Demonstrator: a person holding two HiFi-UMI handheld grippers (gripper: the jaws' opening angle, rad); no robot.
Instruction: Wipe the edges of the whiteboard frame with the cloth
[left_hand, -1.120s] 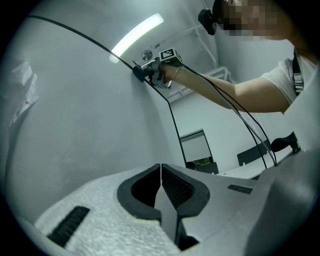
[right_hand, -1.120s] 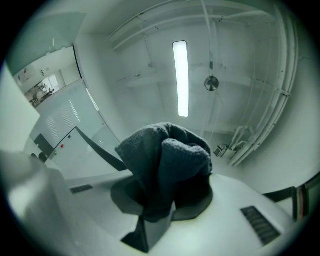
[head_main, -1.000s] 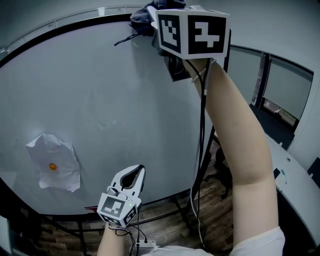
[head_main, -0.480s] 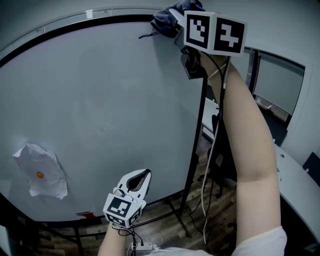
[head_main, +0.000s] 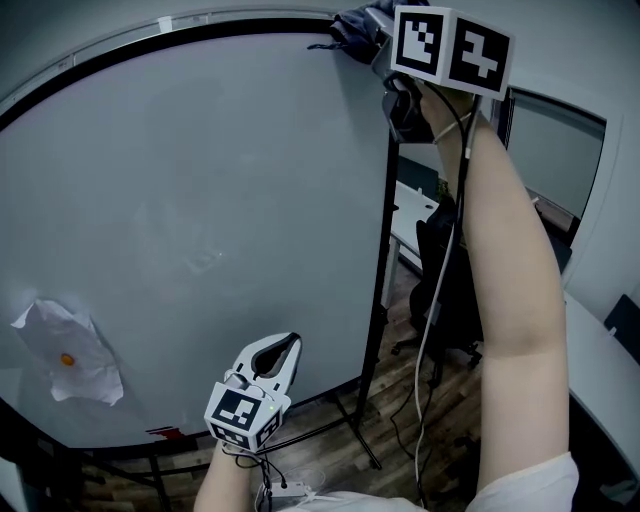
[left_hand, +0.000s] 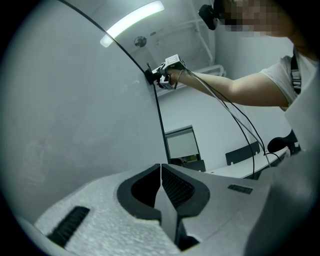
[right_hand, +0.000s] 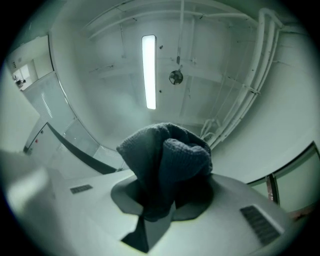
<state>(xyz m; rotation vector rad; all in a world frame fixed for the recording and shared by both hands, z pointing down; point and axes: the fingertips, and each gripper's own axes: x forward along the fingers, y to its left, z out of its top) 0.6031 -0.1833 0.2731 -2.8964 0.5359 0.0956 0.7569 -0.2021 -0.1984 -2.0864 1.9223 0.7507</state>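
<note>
Dark cloth (head_main: 346, 24) clamped in right gripper (head_main: 374, 30), pressed at upper right corner of whiteboard frame (head_main: 386, 230). Left gripper (head_main: 280, 350) held low before board, jaws closed on nothing. Step judged: corner wipe. Next: downward stroke along right edge likely required, contact to be maintained.

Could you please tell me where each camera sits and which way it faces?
Head view: on the head, facing the whiteboard; left tool, right tool, right arm show.
Left gripper view: on the left tool, up along its shut jaws; right arm shows.
Right gripper view: on the right tool, facing a ceiling light past the clamped cloth.
Shared: the first two show the right tool at the frame's corner.
</note>
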